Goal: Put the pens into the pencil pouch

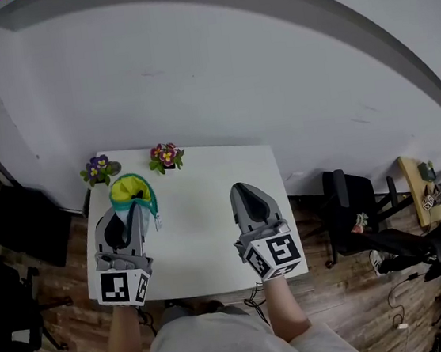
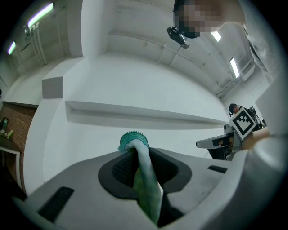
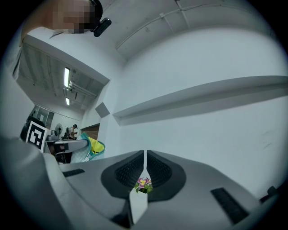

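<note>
Pouch (image 1: 130,189) in left hand-held gripper (image 1: 134,210)

The left tool (image 1: 131,211) points away from the person with its tips tilted a little upward. Its jaws are clamped on a fold of the teal pencil pouch (image 1: 131,192). The right tool (image 1: 244,191) points forward and about level, its jaws pressed together with nothing between them. The two tools sit side by side, well apart. The left forearm (image 1: 122,335) and the right forearm (image 1: 287,311), both bare, reach forward from the torso, roughly parallel. A marker cube sits at the rear of each tool.
</note>
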Demonstrator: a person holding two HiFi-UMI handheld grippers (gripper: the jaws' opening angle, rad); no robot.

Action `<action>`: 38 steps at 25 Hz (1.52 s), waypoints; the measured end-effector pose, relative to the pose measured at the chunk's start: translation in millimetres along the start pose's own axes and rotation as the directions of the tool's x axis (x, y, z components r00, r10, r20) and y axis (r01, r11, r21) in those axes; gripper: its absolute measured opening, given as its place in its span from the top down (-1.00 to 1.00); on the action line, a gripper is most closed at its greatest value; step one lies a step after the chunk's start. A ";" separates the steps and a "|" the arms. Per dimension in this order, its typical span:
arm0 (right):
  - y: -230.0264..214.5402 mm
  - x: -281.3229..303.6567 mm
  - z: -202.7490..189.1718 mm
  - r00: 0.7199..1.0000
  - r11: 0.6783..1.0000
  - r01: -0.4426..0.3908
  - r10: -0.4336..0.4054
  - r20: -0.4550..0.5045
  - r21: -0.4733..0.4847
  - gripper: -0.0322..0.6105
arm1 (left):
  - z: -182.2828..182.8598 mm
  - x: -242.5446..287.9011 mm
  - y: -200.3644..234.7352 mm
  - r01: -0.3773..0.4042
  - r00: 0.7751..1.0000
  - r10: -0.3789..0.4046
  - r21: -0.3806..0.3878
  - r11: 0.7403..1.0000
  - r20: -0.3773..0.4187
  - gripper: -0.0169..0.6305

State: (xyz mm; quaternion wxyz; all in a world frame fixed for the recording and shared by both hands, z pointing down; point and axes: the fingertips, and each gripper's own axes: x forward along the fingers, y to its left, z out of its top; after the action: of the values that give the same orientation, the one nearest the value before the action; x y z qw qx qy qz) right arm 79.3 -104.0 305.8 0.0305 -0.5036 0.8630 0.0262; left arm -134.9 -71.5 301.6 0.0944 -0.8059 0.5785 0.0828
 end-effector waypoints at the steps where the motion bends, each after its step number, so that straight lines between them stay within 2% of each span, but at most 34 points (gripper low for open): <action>1: -3.6 -4.7 0.2 1.000 1.000 0.003 -0.003 0.001 0.002 0.78 | 1.5 -0.9 -3.3 -0.004 1.000 0.004 0.002 1.000 0.000 0.66; 20: -24.6 -68.2 -4.7 1.000 1.000 -0.025 0.025 0.014 0.009 0.78 | 22.7 -28.9 -60.4 -0.052 0.999 0.052 0.044 0.998 0.005 0.66; 38: -39.7 -94.5 -1.1 0.998 0.999 -0.053 0.053 0.018 0.006 0.78 | 30.4 -32.2 -98.3 -0.054 0.998 0.054 0.062 0.997 0.009 0.66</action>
State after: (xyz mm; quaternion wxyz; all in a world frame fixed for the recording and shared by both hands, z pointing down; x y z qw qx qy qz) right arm 160.2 -41.6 313.8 0.0390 -0.4802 0.8758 0.0287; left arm -52.6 -3.7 285.5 0.1194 -0.7863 0.6022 0.0703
